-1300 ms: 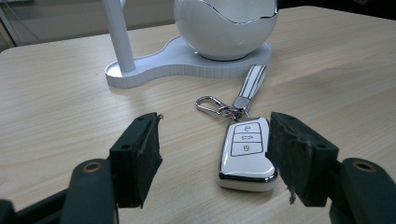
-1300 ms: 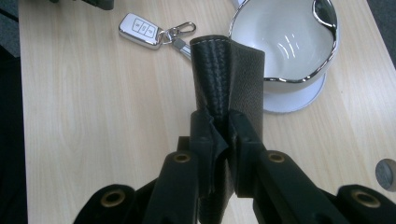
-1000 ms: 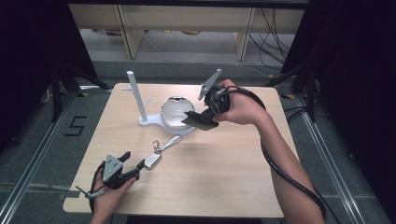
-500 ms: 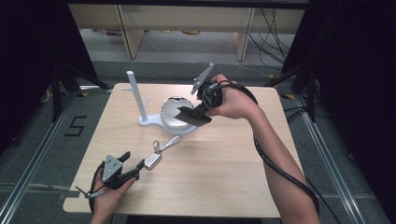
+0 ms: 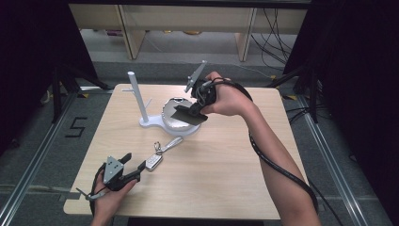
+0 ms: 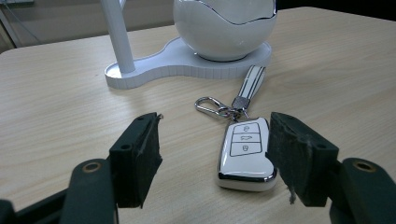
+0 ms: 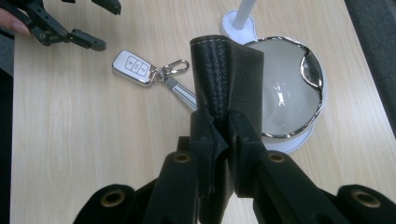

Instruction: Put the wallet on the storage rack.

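My right gripper [image 5: 196, 111] is shut on a folded dark leather wallet [image 5: 187, 115] and holds it in the air over the white bowl [image 5: 171, 107] of a white stand. From the right gripper view, the wallet [image 7: 227, 74] sticks out past the pinched jaws [image 7: 221, 140], with the bowl [image 7: 286, 100] below and to its right. A white car key fob [image 5: 153, 162] with a metal clasp and striped strap lies on the table. My left gripper [image 5: 134, 167] rests open near the front left edge, and the fob [image 6: 244, 154] lies just ahead of its right pad, untouched.
The stand's upright white post [image 5: 134, 94] rises left of the bowl on a shared flat base [image 6: 187, 65]. The wooden table [image 5: 235, 169] has bare surface at the right and front. Black frame legs and cables stand beyond the table's far edge.
My right gripper has carried the wallet a little to the left, farther over the bowl. The left gripper and the key fob have stayed where they were.
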Available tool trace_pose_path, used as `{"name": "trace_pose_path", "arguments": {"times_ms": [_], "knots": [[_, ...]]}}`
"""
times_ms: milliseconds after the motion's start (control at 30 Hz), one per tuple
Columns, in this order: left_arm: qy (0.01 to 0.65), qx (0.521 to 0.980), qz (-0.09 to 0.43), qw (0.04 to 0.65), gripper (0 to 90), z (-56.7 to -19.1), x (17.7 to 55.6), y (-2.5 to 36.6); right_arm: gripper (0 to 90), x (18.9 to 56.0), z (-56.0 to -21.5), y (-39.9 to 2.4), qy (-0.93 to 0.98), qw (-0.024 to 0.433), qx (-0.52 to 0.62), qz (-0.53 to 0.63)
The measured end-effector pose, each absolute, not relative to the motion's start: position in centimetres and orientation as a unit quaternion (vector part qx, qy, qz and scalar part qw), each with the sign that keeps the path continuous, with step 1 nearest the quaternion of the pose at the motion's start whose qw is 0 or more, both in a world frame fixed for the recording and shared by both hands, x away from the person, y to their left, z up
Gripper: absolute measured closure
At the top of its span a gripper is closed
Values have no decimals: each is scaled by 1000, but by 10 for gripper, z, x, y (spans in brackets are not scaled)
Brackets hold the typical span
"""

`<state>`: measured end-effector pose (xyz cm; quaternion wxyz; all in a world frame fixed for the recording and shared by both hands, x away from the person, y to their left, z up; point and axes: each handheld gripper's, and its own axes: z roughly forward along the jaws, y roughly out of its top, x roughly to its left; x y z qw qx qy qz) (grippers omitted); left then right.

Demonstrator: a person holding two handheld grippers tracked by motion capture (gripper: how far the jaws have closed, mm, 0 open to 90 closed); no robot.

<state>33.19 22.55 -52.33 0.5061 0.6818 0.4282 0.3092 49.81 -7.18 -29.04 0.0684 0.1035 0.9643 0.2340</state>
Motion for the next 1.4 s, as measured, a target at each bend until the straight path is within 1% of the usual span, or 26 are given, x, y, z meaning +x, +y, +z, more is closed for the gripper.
{"name": "trace_pose_path", "arguments": {"times_ms": [367,500,533,700,1067,1233,1400], "knots": [[429,682,308,506,338,-523,332,225,826,508,-287,-57,971,61,105,207],[428,682,309,506,339,-523,332,225,826,511,-286,-54,973,68,99,198],[428,683,309,506,339,-523,332,225,826,511,-285,-52,971,61,108,206],[427,683,309,505,339,-523,332,225,826,514,-286,-47,969,59,110,211],[427,684,309,505,338,-523,331,226,825,527,-298,-37,967,49,108,223],[426,685,309,504,339,-523,331,225,824,535,-304,-37,966,53,112,228],[426,685,310,503,338,-523,331,225,823,542,-312,-36,966,47,113,229]]}}
